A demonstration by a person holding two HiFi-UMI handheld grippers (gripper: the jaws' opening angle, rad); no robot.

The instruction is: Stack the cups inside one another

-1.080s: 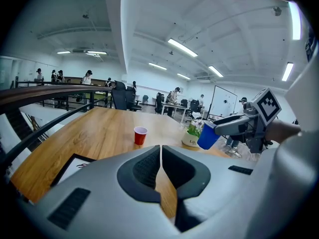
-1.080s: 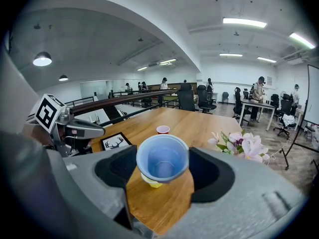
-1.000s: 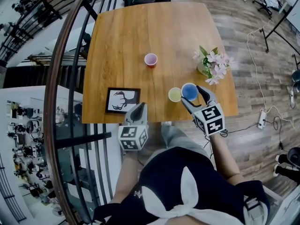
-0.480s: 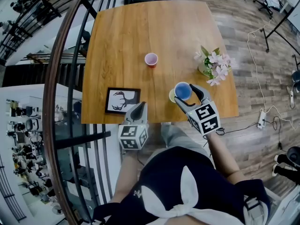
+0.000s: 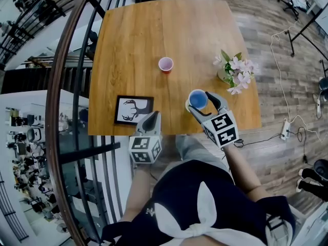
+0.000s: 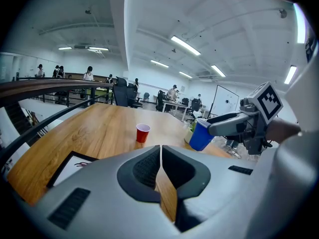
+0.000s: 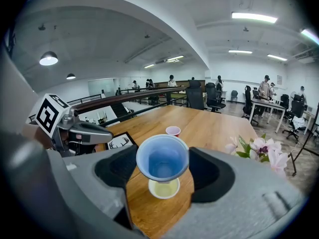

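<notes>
Blue cup (image 7: 162,157) in the air, clamped between the jaws of the right hand-held gripper (image 5: 201,102), directly above the yellow cup (image 7: 164,188). Yellow cup stands on the bench (image 5: 133,40) near its front edge. Not yet nested. Red cup (image 5: 165,64) stands alone, well apart, toward mid-bench.

Risks, as judged: blue cup looks tilted from the left gripper view. Lowered off-centre, its base could catch the yellow rim and tip that cup, which nothing steadies. Flowers (image 5: 233,70) are near on the right; a wide swing might brush them.

Pose: right gripper reaches forward over the bench edge, cup mouth up. Left hand-held gripper (image 6: 160,156) hangs at the near edge beside a framed picture (image 5: 134,109), jaws closed together, empty.
</notes>
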